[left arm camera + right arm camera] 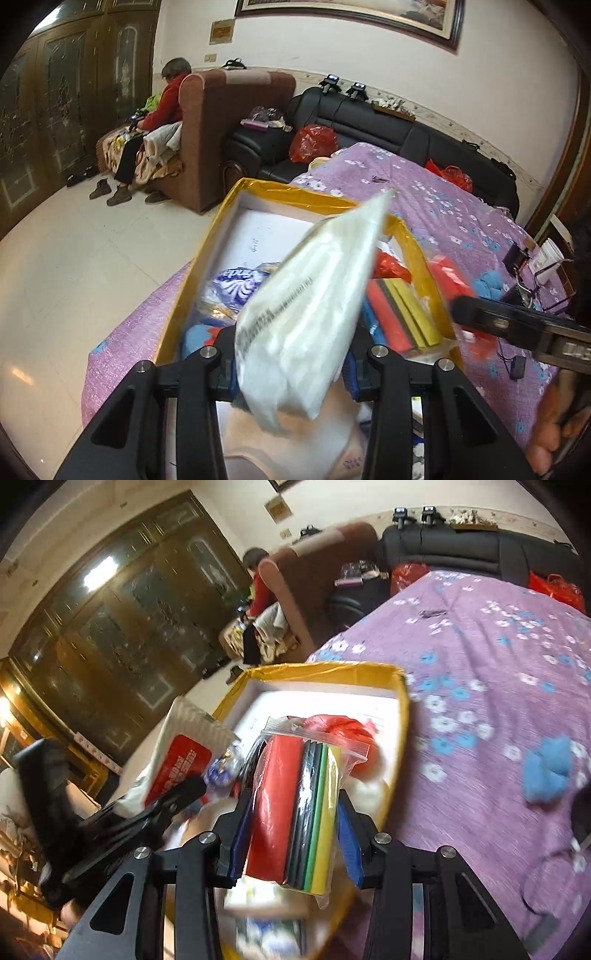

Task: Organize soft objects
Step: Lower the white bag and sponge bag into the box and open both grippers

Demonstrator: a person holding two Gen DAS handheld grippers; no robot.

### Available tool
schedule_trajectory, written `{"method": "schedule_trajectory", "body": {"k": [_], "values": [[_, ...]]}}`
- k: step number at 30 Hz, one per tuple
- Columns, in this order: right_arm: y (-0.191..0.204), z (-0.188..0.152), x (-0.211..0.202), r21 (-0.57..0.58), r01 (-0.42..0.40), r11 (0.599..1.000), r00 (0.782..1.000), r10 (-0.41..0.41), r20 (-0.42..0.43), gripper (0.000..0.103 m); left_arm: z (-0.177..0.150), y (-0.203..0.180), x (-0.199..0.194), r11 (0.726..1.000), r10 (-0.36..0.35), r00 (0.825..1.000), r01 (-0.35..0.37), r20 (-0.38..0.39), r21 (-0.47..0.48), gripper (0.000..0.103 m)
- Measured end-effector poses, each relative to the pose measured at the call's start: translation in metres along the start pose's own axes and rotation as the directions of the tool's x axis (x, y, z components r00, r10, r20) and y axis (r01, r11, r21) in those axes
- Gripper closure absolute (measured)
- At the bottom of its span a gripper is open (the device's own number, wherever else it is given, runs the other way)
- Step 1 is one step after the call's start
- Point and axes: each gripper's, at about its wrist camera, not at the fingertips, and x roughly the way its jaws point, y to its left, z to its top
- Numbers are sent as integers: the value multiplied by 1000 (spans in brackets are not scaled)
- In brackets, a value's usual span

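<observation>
Holding two soft packs over the yellow-rimmed box (400,716) at the near left corner of the floral-clothed worktop (480,686).
Left claw (291,363): clamped on a white tissue pack (310,291), tilted above the box. Right claw (293,843): clamped on a clear zip bag of coloured foam sheets (295,812), upright over the box's right side. Box contents: red plastic bag (340,723), blue-patterned item (236,284). Blue fluffy item (546,768) lies apart toward the worktop's right edge.

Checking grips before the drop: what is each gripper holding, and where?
Left gripper pinches the white packet by its lower end. Right gripper clamps the bag of coloured sheets across its lower half.
</observation>
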Motion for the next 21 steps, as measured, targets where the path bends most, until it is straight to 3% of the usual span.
{"method": "schedule_trajectory", "body": {"k": [5, 10, 17, 21], "values": [[7, 14, 30, -6, 42, 999, 999, -42, 1, 55, 2, 6, 8, 1000, 18, 1000, -18, -21, -12, 62], [-2, 15, 29, 45, 10, 999, 1000, -10, 13, 39, 0, 9, 2, 1000, -3, 1000, 3, 7, -22, 42], [-12, 5, -17, 66, -20, 998, 997, 15, 74, 34, 2, -9, -13, 1000, -23, 998, 23, 50, 6, 37], [-26, -10, -61, 75, -16, 997, 992, 6, 123, 28, 4, -25, -23, 999, -35, 995, 32, 92, 33, 29]]}}
